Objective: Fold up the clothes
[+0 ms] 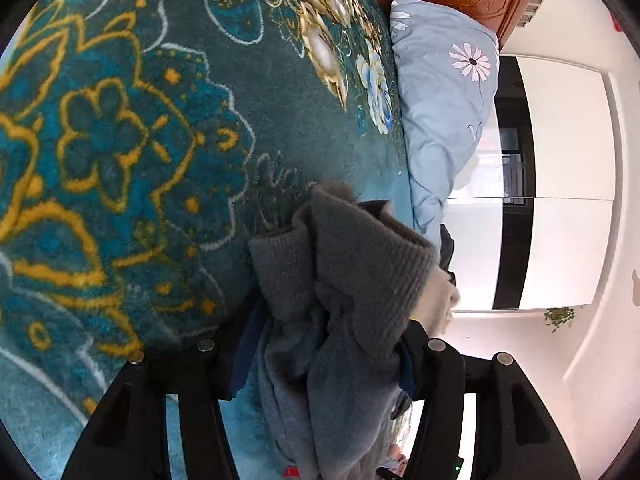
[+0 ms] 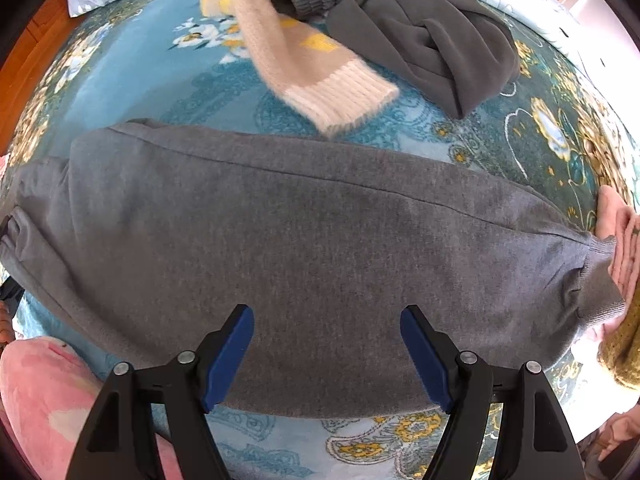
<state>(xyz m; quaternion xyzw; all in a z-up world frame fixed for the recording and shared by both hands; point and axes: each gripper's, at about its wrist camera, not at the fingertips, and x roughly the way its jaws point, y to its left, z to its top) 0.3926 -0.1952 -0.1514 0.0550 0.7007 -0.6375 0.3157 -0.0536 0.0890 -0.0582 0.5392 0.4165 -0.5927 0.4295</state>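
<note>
Left gripper (image 1: 320, 364): its black arms frame a bunched wad of grey garment (image 1: 340, 280), and the cloth fills the gap between the fingers; the jaws look closed on it, the ribbed cuff sticking up beyond the tips.
Blanket (image 1: 120, 140): teal plush with yellow flower outlines, spread under and to the left of the held cloth.
Pillow (image 1: 444, 100): pale blue with a daisy print, lying at the blanket's far edge, right of the gripper's line.
Grey sweatpants (image 2: 300, 248): in the right wrist view they lie flat across the blanket from left to right, directly ahead of and under the fingertips.
Right gripper (image 2: 327, 354): jaws spread wide, blue pads (image 2: 228, 356) apart, nothing between them; it hovers over the near edge of the sweatpants.
Cream sweater sleeve (image 2: 312, 64): beyond the sweatpants, its ribbed cuff pointing toward them.
Dark grey garment (image 2: 424, 36): crumpled, farther back on the right.
Hand (image 2: 624, 248): bare, at the right end of the sweatpants, touching the cuff.
</note>
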